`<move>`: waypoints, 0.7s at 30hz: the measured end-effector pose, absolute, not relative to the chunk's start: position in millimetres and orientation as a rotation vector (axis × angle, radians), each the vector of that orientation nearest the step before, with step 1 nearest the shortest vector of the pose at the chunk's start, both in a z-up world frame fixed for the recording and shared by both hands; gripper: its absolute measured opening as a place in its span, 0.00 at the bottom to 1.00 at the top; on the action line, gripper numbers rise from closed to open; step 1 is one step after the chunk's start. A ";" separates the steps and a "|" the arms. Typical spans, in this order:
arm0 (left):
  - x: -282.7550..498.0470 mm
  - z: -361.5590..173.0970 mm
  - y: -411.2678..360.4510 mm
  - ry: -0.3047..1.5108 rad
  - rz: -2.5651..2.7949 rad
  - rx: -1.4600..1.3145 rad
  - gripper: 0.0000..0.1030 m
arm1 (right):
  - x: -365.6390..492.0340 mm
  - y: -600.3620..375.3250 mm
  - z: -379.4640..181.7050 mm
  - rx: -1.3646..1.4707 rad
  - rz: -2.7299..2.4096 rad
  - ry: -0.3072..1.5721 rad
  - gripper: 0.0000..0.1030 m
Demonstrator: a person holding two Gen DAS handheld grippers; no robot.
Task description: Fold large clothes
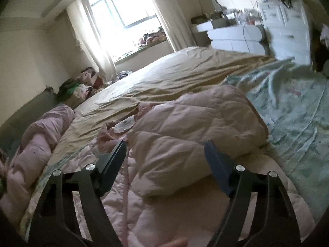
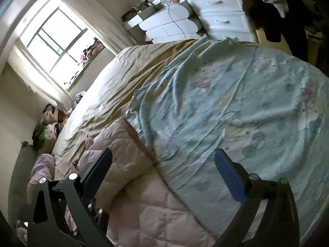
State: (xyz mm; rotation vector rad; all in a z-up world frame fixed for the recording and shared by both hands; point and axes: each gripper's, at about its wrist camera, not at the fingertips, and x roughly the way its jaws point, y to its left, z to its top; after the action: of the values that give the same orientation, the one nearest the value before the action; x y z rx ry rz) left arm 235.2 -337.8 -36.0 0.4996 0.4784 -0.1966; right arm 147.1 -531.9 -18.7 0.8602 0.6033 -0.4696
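A pink quilted padded coat (image 1: pixel 185 123) lies bunched on the bed, its upper part folded over on itself. My left gripper (image 1: pixel 164 150) hovers over that folded part. Its jaws stand apart with the padded fabric between the fingers (image 1: pixel 115 158), and I see no pad pressing in. In the right wrist view the same coat (image 2: pixel 127 154) lies at the lower left, beside a pale green printed sheet (image 2: pixel 236 103). My right gripper (image 2: pixel 162 160) is open above the line where coat and sheet meet, holding nothing.
A yellow sheet (image 1: pixel 164 78) covers the far half of the bed. Another pink quilted bundle (image 1: pixel 41 127) lies at the left bed edge by a dark headboard. Piled clothes (image 1: pixel 80 86) sit under the window. White drawers (image 1: pixel 287 26) and a cluttered desk stand beyond the bed.
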 end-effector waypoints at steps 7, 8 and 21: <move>232.4 -70.2 -377.4 0.482 -0.175 0.680 0.39 | 131.3 -543.2 -33.1 0.917 -0.408 0.588 0.96; 229.1 -75.1 -383.4 0.466 -0.175 0.714 0.39 | 133.1 -542.5 -35.8 0.921 -0.394 0.590 0.96; 253.4 -91.8 -400.1 0.404 -0.129 0.827 0.87 | 140.2 -535.8 -32.3 0.885 -0.338 0.588 0.96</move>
State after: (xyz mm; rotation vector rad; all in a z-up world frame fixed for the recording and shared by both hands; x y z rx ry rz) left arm 253.4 -400.1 -91.8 0.8271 0.4043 -0.1286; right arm 140.2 -535.8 -32.3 0.8854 0.5882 -0.3379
